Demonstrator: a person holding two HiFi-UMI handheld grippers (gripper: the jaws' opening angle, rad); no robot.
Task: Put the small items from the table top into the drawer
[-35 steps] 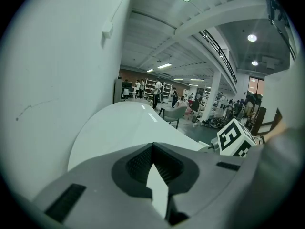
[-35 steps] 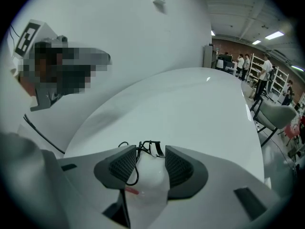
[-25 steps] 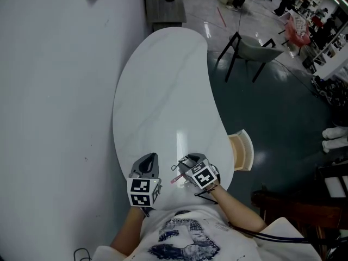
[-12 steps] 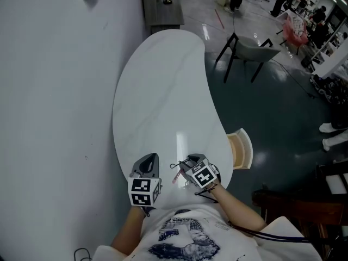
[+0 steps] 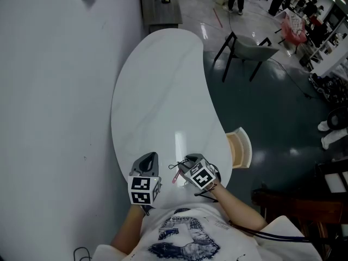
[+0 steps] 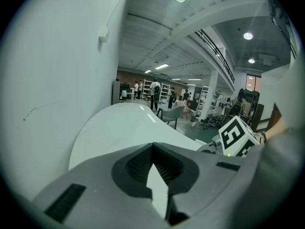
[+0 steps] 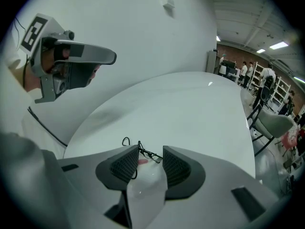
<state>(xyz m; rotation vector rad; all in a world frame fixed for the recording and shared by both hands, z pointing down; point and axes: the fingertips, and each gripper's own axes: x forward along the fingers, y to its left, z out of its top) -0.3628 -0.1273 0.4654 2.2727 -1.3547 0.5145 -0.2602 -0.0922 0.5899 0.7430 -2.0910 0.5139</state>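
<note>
Closing just now, right gripper (image 7: 150, 150) pinches a thin black wire item (image 7: 148, 154) at the white table (image 5: 157, 91). Left gripper (image 6: 152, 149) jaws together, empty.

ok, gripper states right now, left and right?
Left gripper: closed, empty.
Right gripper: fingers have just been closing, now apparently gripping the thin black wire item with a pink part.

Table (image 5: 157, 91) under both grippers. Thin wiry item (image 5: 175, 174) on table, between right gripper (image 5: 182, 165) jaws, just closed in on it. Left gripper (image 5: 148, 160) beside, to its left. Drawer (image 5: 240, 148) right of right gripper, at table edge.
</note>
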